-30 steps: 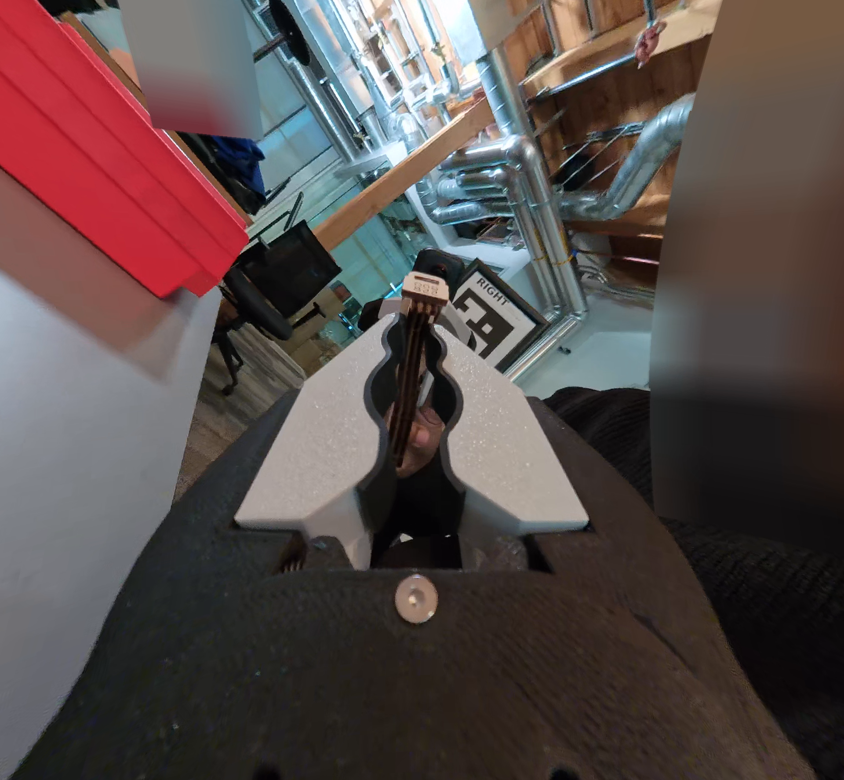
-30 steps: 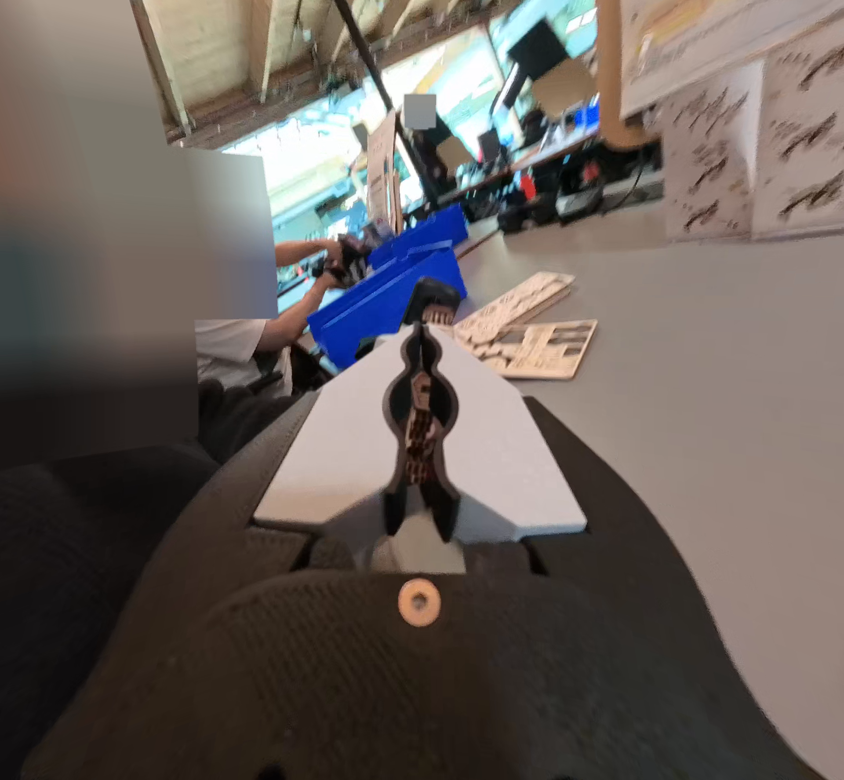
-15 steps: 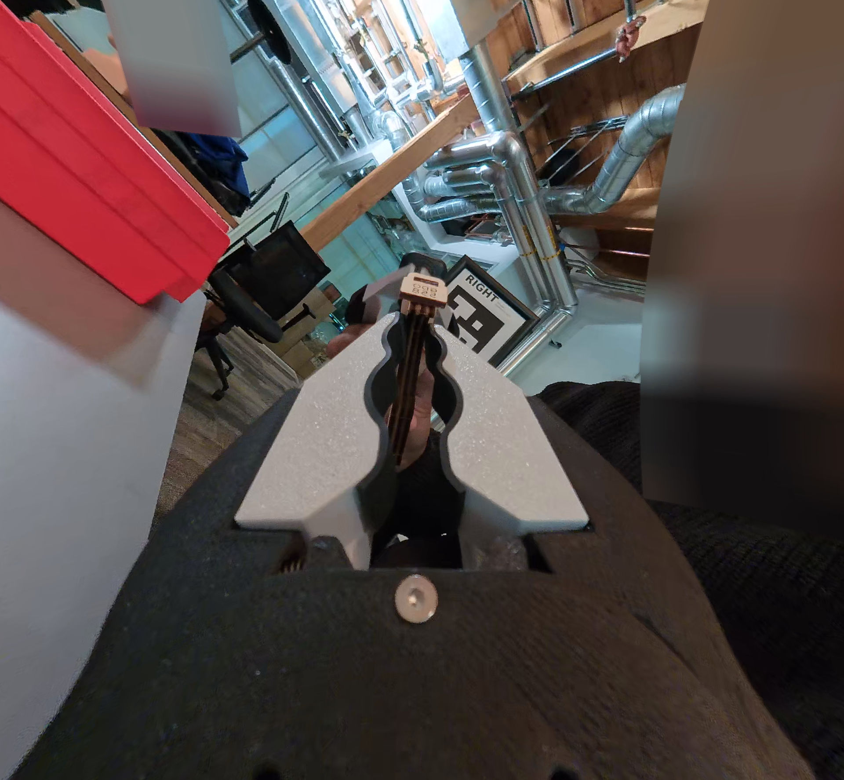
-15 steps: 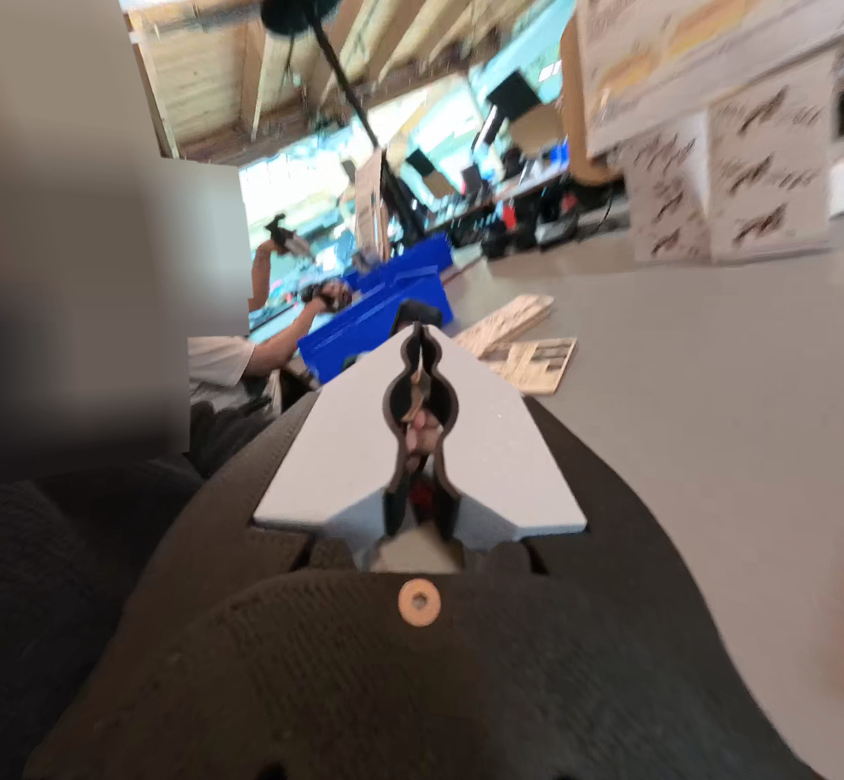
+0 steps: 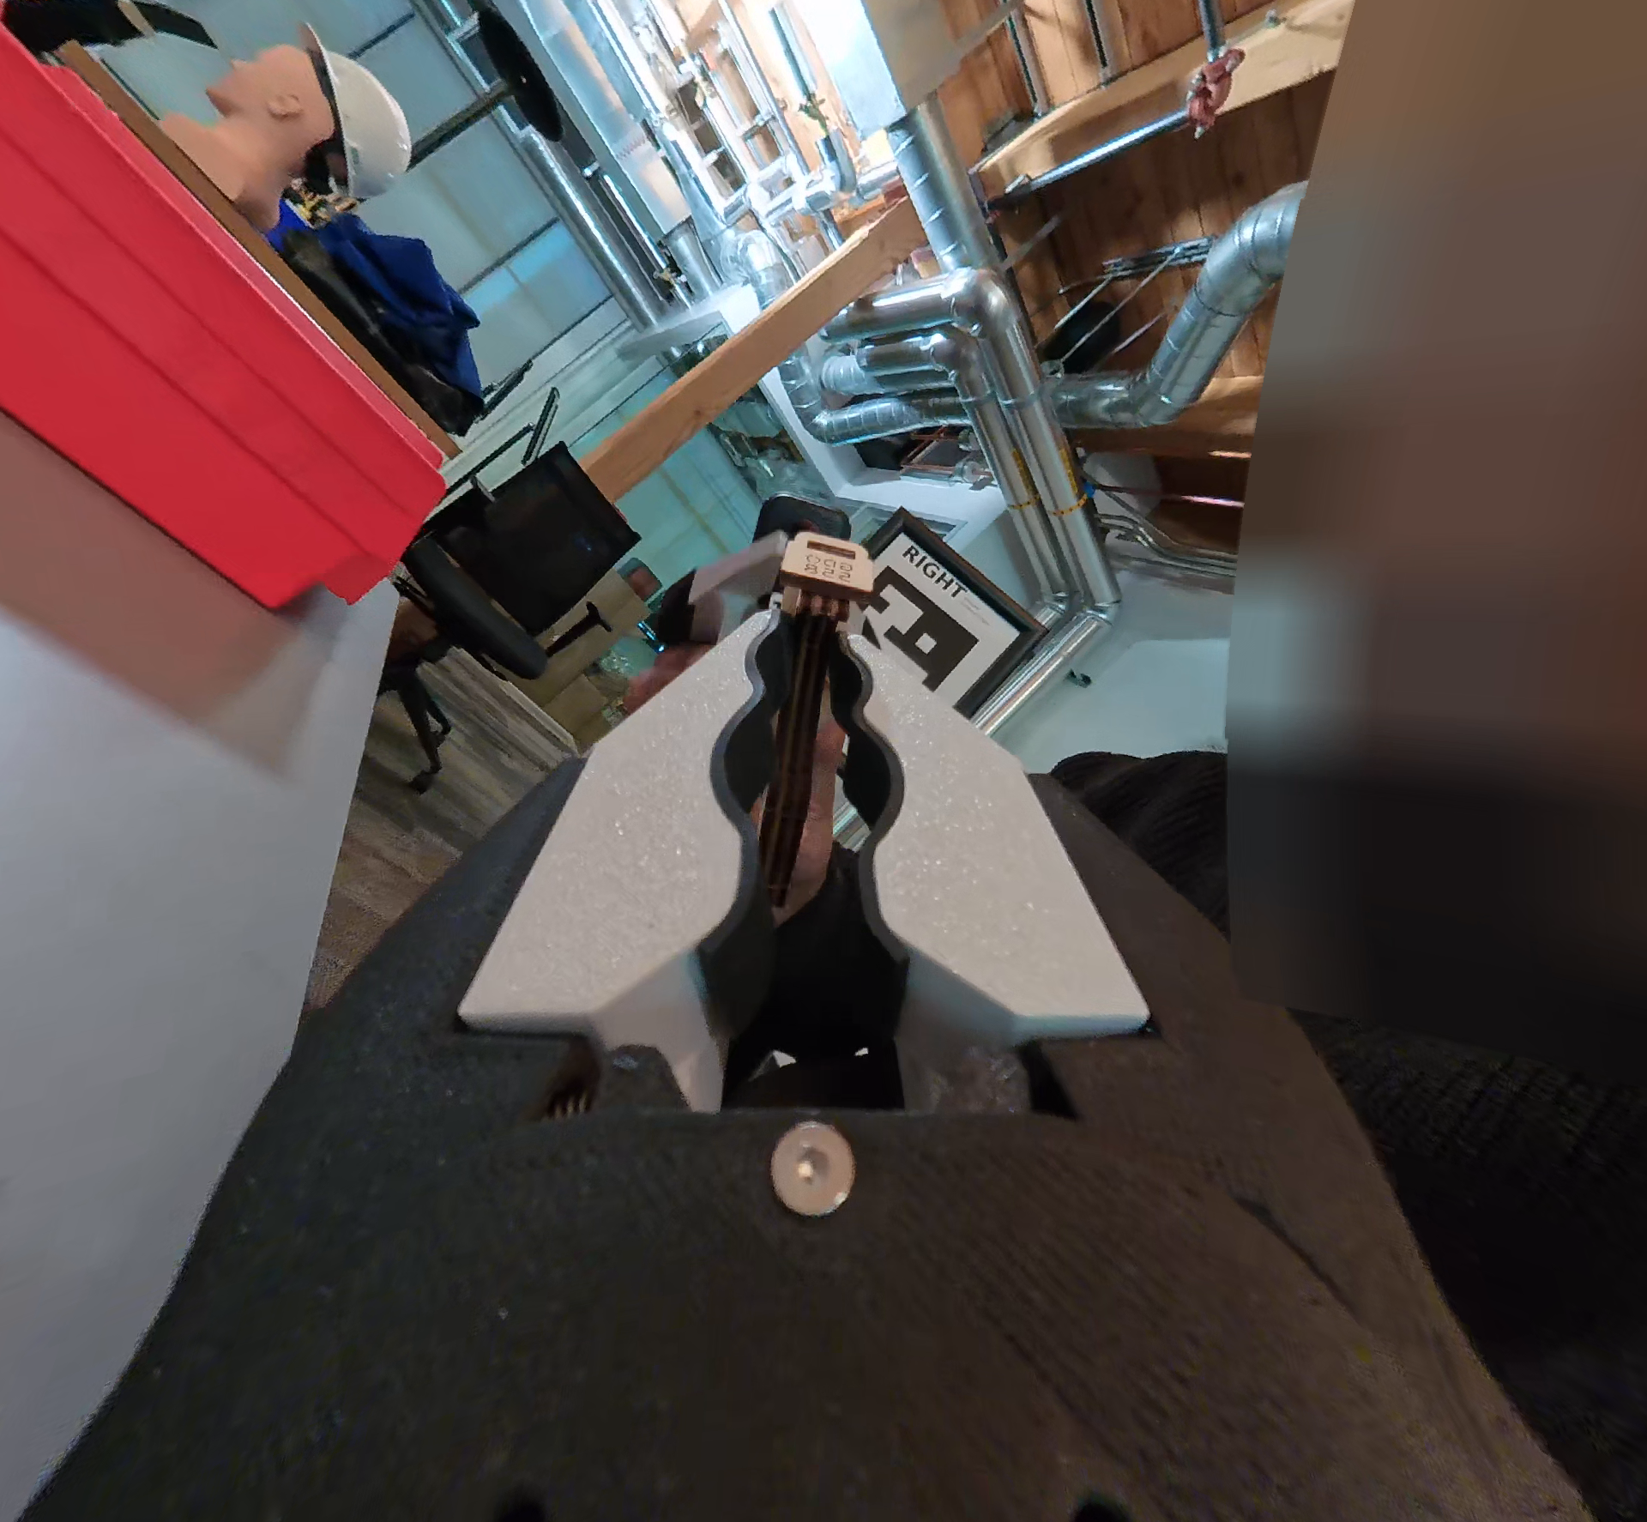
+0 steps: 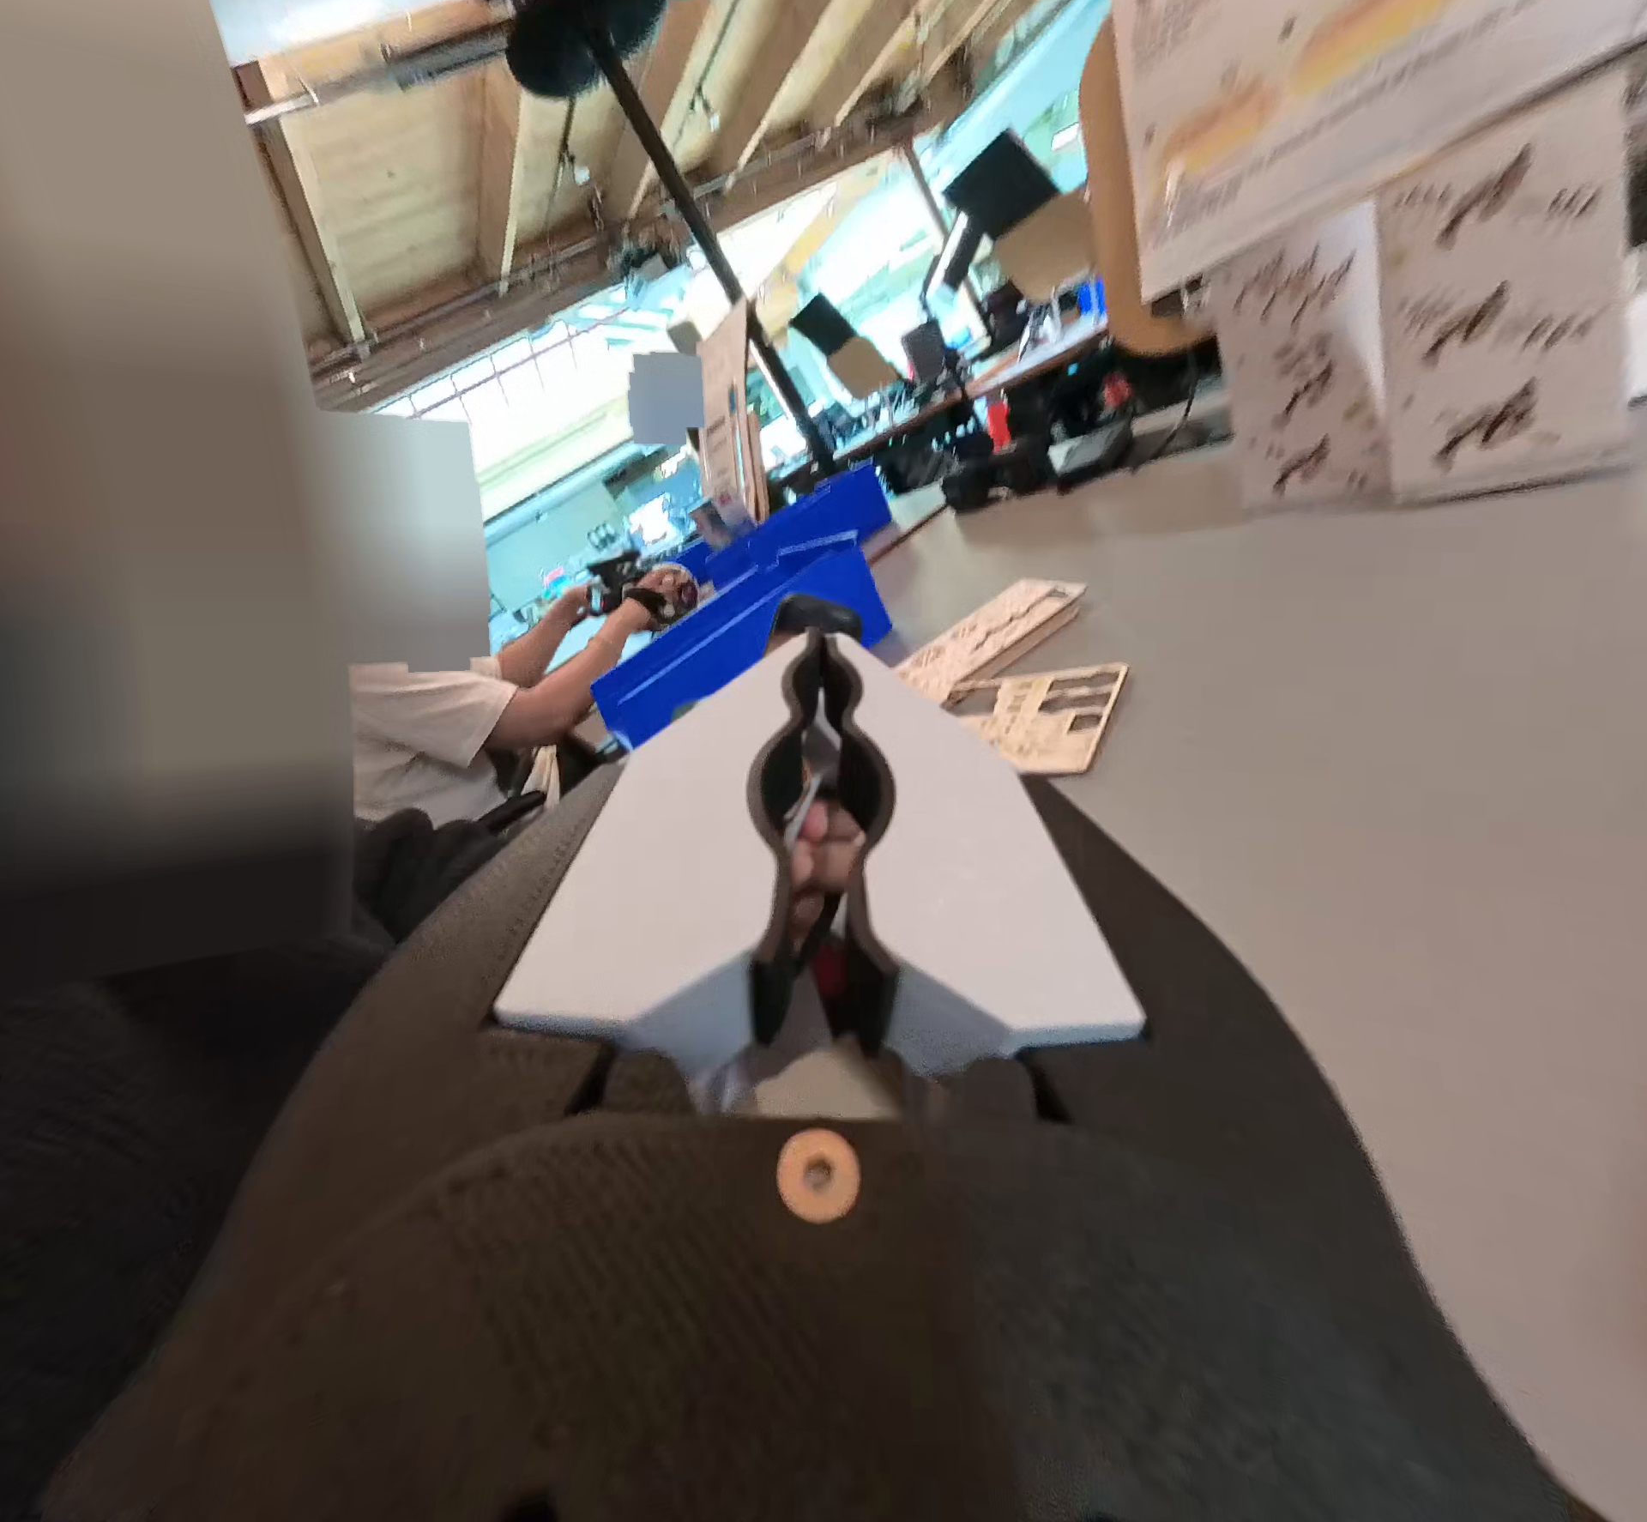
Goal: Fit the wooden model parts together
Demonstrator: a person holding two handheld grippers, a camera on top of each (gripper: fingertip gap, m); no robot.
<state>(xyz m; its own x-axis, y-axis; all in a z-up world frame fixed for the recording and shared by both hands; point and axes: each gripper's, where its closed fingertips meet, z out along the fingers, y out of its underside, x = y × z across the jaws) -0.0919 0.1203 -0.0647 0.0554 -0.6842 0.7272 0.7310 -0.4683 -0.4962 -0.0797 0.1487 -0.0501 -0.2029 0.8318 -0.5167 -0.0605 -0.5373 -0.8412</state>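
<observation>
**Both grippers raised, wooden part pinched in the left one**

The left gripper (image 5: 809, 632) is lifted and tilted up toward the ceiling. Its grey fingers (image 5: 642, 846) are pressed onto a thin stack of wooden model parts (image 5: 807, 730), seen edge-on between them. A small pale wooden tab (image 5: 825, 572) sticks out past the fingertips. Just behind this tab, the right gripper (image 5: 740, 588) shows partly, together with a black and white marker plate (image 5: 945, 632) on it. Whether it touches the wooden part, I cannot tell.

At the left of this view there is a red bin (image 5: 178, 374) on a white table (image 5: 134, 900). Far behind it stands a mannequin head (image 5: 258, 124) with a white hard hat (image 5: 365, 115). Silver pipes (image 5: 980, 374) run along a wooden wall.

In the right wrist view, the fingers (image 6: 677, 837) of the right gripper are pressed almost together. Whether they pinch something at the tips, the blurred picture does not show. Through the gap a hand (image 6: 824, 846) is visible.

On the grey table (image 6: 1337, 766), at the far side, lie two flat wooden sheets (image 6: 1043, 708) with cut-out holes. Left of them stand blue bins (image 6: 757, 623). Further left, another person (image 6: 446, 721) in a light shirt is seated with an arm raised.
</observation>
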